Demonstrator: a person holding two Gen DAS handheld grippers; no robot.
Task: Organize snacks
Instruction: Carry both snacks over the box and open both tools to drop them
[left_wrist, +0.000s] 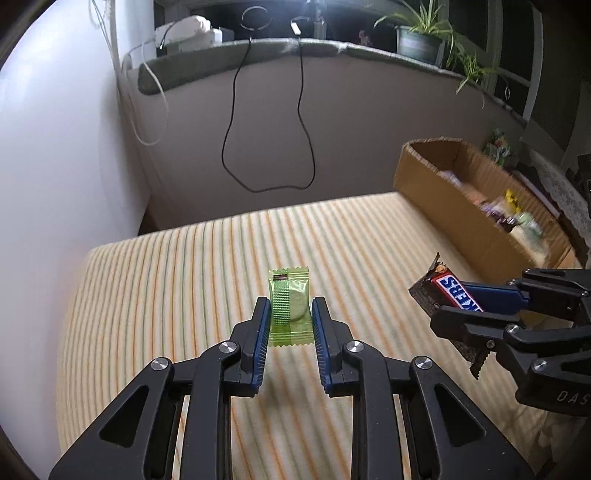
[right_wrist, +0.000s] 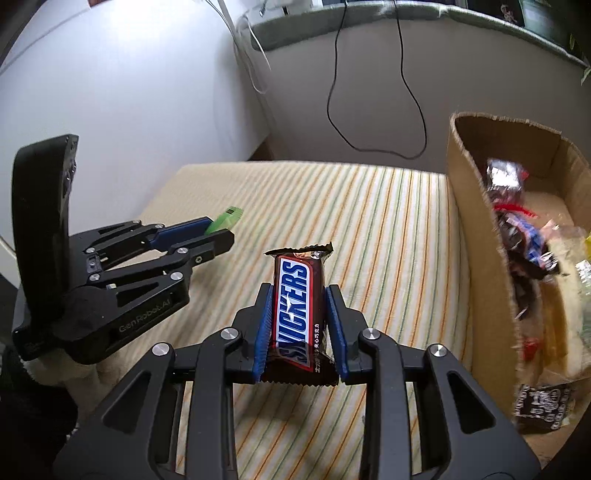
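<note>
Holding snacks | left gripper (left_wrist: 287, 314) pinches green cookie pack (left_wrist: 289, 308), mid-frame over striped bed (left_wrist: 166, 295) | right gripper (right_wrist: 299, 317) squeezes Snickers bar (right_wrist: 297, 306) | both light, crinkly, slippery; grip middles | box (right_wrist: 476, 236) right.

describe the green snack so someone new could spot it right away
Start at the striped yellow cloth left of the brown cardboard box. Above it, the left gripper pinches a small translucent green wrapper with a round biscuit. Its only neighbour, the brown Snickers bar, sits in the right gripper.
</note>
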